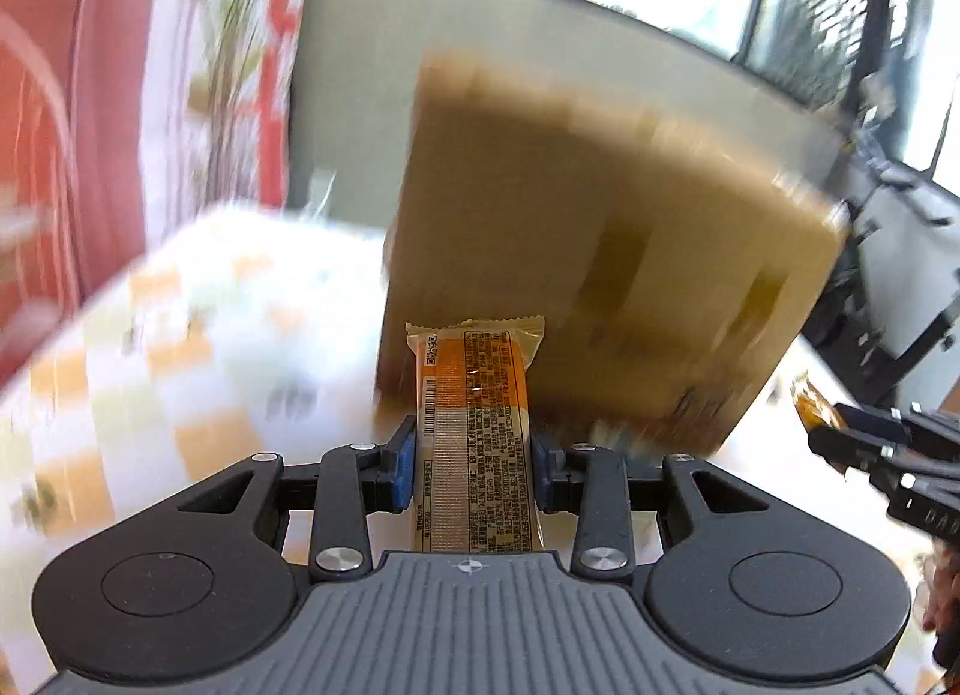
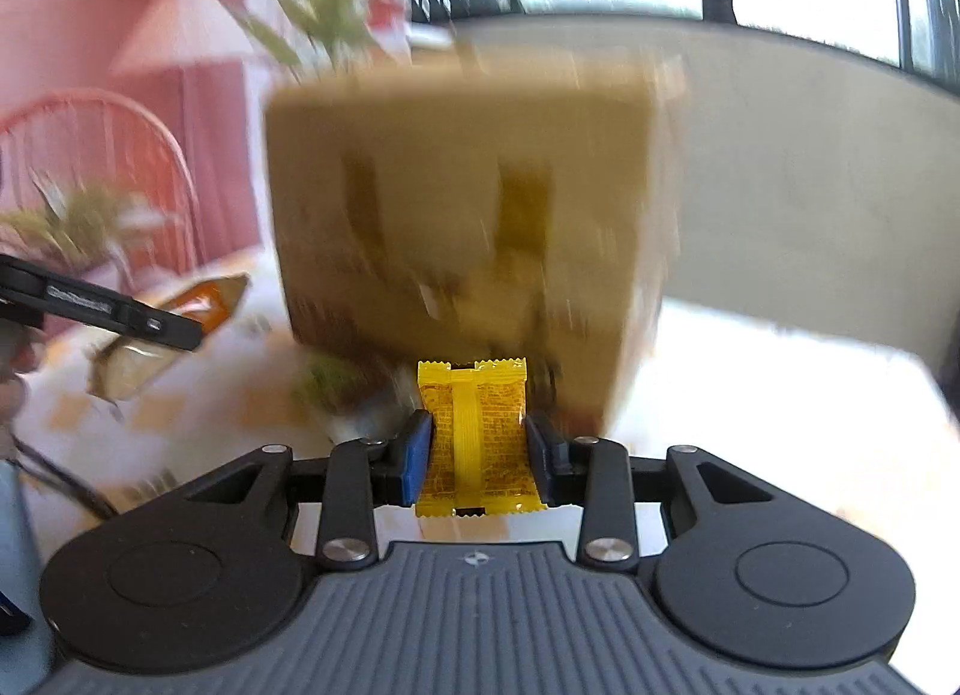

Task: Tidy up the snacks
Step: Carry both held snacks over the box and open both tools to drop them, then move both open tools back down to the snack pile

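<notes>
Snacks: cardboard box [image 1: 600, 251] blurred, just beyond both; tablecloth [image 1: 180, 335] underneath.

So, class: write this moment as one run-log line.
left claw: shut on orange snack bar | right claw: shut on yellow snack packet | cardboard box: ahead of both

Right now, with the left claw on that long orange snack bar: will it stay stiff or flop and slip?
The orange snack bar juts straight past the left claw without drooping, so it is probably fairly stiff. The wrapper looks glossy, so it may slide. The pads grip only its middle, so it could pivot if it bumps the cardboard box.
</notes>
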`<state>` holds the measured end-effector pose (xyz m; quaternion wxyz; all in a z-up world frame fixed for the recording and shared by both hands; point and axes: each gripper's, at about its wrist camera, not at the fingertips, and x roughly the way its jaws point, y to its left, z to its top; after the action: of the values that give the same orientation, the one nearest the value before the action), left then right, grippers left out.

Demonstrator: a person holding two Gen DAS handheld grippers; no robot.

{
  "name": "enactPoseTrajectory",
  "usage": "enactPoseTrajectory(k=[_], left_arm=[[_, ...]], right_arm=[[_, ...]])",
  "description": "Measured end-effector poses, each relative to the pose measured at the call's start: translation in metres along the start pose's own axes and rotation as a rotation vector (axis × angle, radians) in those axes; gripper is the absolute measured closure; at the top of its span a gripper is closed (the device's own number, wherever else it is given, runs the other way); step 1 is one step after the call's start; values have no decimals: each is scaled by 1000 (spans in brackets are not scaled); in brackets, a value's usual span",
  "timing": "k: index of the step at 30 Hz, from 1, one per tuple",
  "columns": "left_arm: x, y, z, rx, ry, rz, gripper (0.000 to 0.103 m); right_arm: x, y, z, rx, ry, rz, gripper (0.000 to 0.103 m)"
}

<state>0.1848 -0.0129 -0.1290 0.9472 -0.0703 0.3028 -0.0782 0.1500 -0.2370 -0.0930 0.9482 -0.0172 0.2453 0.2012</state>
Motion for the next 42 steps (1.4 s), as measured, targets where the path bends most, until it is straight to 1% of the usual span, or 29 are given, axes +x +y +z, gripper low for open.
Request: enactPoseTrajectory(k=[4,5,7,8,10,12,13,15,17,18,19,20,21,22,24,27,32,34,38,42], left_arm=[[-20,-9,51,78,-125,-32,65],[-22,-12,67,94,-153,-37,65],[-21,-17,94,104,-184,-48,65],[-17,-20,110,105,-189,-58,65],[-4,-25,133,108,-197,-64,65],[17,-34,150,127,-200,-49,65],[29,-37,156,128,-181,-51,65],[53,-38,170,90,-139,-68,65],[73,-36,178,55,-110,-134,64],[78,-36,179,38,-100,-146,63],[83,-37,180,32,-95,-142,58],[84,-39,180,44,-102,-134,49],[83,-42,179,68,-121,-118,46],[79,-43,177,90,-140,-108,44],[70,-45,171,131,-156,-96,43],[59,-42,161,150,-136,-90,43],[21,-26,139,186,-136,-65,43],[5,-19,128,189,-138,-67,43],[-10,-1,107,192,-131,-77,43],[-6,18,89,186,-91,-86,43]], right_arm=[[-13,1,65,-6,-141,38,67],[-11,0,82,1,-162,49,67],[0,-2,111,18,-181,59,67],[10,-3,124,28,-174,60,67],[33,-5,145,28,-155,33,67],[58,-9,159,43,-108,12,67],[70,-11,162,62,-88,-3,67],[92,-18,164,118,-48,-12,67],[105,-24,163,145,-19,-37,66],[109,-25,162,150,-13,-50,63],[109,-27,160,156,-16,-64,62],[108,-29,159,167,-20,-74,54],[103,-31,156,177,-30,-72,46],[98,-34,153,181,-46,-60,46],[84,-35,148,163,-61,-60,45],[62,-32,139,117,-79,-57,45],[29,-18,120,94,-111,-37,45],[19,-13,108,97,-119,-28,45],[9,-6,86,137,-107,-9,45],[7,-1,60,180,-74,9,45]])
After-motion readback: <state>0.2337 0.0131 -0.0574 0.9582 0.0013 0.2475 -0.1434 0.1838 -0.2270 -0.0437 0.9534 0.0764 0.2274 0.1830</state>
